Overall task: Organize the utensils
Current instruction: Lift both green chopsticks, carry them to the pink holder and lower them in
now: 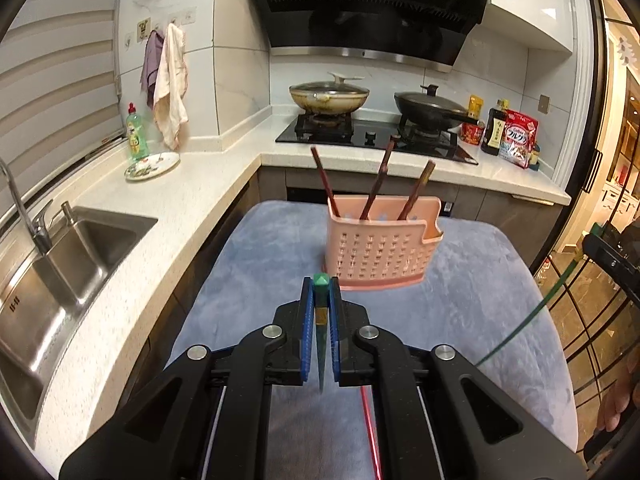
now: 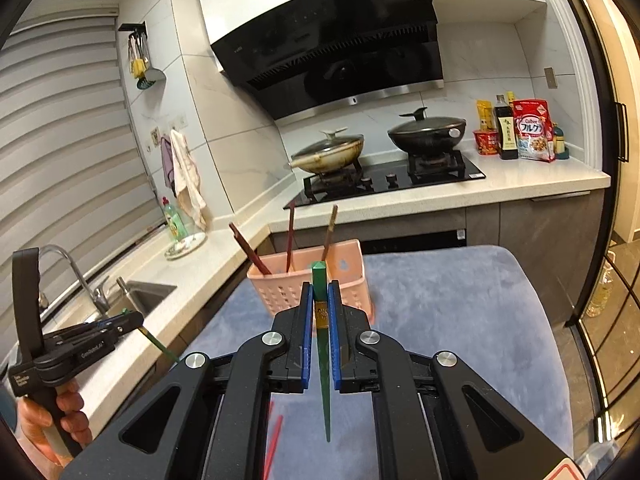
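Both tools clamped tight, left tool (image 1: 320,300) and right tool (image 2: 320,300) each on a green chopstick (image 1: 321,322).

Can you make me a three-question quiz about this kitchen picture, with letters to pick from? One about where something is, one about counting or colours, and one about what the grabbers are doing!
1. Where does the pink basket stand?
A. in the sink
B. on the blue-grey cloth
C. on the stove

2. How many brown chopsticks stick up out of the basket?
A. one
B. three
C. six

3. What is the left gripper doing?
A. pinching a green chopstick
B. standing wide open with nothing in it
C. holding a plate

Answers:
1. B, since the basket rests on the blue-grey cloth, away from the sink.
2. B, since three brown sticks lean in it, spread apart.
3. A, since the green chopstick is squeezed between its blue pads; the right gripper pinches another green one.
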Demonstrator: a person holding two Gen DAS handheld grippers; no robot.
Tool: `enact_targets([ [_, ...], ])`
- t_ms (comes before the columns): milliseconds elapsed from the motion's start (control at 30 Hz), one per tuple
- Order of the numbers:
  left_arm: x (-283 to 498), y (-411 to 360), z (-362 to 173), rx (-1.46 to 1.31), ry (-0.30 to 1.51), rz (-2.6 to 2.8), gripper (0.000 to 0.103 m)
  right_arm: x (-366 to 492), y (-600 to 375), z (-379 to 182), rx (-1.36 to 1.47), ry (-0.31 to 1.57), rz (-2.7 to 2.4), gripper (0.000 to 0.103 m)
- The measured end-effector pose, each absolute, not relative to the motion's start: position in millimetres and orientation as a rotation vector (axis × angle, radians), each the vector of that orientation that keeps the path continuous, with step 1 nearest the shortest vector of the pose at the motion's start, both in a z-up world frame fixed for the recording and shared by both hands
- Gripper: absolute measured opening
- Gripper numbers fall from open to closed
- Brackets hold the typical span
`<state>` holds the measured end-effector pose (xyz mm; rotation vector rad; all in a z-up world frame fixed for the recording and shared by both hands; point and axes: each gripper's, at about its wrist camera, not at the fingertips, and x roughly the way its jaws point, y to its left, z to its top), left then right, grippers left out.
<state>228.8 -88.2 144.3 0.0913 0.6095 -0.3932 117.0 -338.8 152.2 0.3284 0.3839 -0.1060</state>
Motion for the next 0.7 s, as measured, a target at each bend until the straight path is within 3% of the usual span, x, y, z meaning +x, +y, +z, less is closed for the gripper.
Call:
enact_targets([
  [400,289,-116,238,0.049,0.388,-0.352,0.007,203,-361,208,0.348,0.276,-0.073,0.007],
  [700,325,-146,276,0.027,0.24,-0.35,0.007,262,-357,234,0.3,0.222,-0.069,0.007],
])
